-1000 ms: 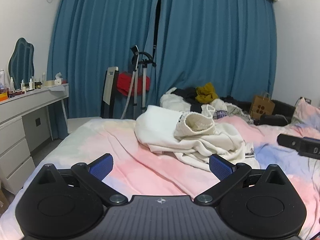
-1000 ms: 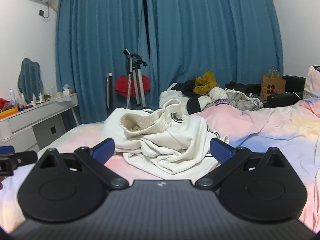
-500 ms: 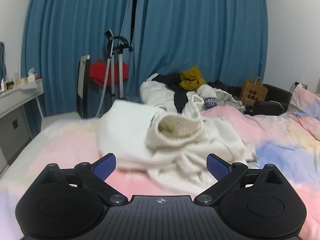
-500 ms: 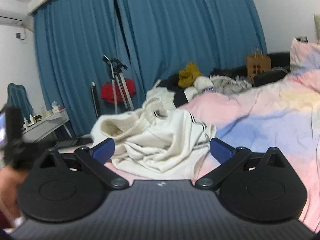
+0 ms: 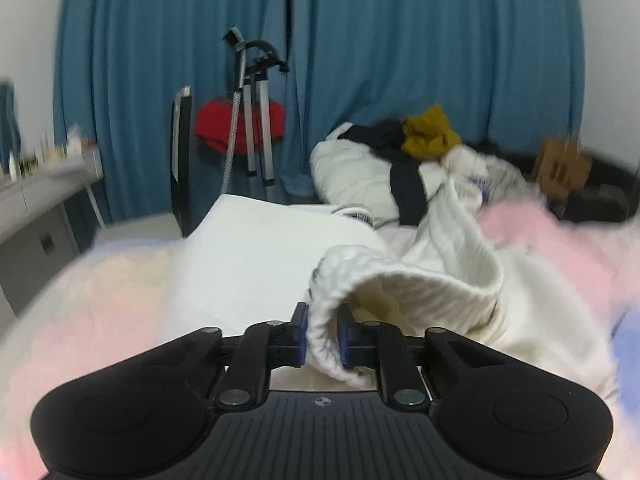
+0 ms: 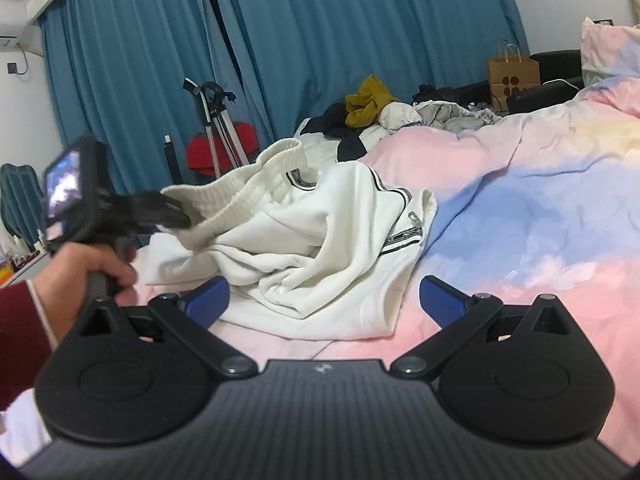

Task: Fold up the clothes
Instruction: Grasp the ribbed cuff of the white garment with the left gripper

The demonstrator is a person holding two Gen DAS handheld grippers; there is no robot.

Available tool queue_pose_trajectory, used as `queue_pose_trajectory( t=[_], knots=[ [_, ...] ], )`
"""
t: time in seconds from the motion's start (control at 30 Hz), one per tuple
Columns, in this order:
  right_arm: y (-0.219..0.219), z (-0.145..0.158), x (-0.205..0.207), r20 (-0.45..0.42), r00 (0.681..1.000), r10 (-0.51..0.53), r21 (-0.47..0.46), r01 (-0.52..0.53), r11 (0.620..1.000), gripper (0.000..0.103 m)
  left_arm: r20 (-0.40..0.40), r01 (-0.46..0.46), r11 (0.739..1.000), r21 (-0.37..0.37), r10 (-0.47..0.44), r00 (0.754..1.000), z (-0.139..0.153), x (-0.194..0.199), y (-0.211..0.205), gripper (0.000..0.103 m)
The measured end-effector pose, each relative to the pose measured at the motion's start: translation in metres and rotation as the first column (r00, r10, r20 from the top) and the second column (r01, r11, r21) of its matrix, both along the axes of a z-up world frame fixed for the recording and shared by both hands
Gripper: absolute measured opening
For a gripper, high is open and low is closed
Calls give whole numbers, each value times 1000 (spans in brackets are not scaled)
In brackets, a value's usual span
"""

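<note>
Now the left tool pinches the ribbed waistband of the white garment, its blue pads narrow on either side of the knit edge. The garment lies crumpled on the pastel bed, the waistband end lifted. The right tool hangs wide and holds nothing, low over the bed just in front of the garment's near edge. At the bed's far end, by the blue curtain, sits a clothes pile.

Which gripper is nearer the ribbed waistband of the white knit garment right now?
Left. The left gripper is clamped on the ribbed waistband; the right gripper hangs open short of the garment's crumpled lower folds.
</note>
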State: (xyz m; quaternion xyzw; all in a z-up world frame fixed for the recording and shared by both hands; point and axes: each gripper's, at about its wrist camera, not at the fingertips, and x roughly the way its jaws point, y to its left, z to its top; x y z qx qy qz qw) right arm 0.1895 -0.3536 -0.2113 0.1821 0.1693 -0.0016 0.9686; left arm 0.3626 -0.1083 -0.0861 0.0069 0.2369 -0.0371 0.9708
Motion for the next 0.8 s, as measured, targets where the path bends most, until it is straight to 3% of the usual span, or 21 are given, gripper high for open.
queue_pose_trajectory(
  t=[0.2,0.43,0.63,0.8],
  knots=[
    [0,5,-5,77,997,-7,20,5,1000,103,74,62,997,-52,-59,996,36,-59,28,11],
    [1,28,-34,193,980,42,93,-61,994,103,104,113,989,-99,-103,989,78,-168,79,11],
    [12,42,-54,174,975,139,165,-168,972,103,24,69,986,-151,-66,998,53,-230,144,11],
    [26,40,-52,101,974,201,197,-218,956,103,-140,-15,978,-206,-14,990,7,-236,187,11]
  ],
)
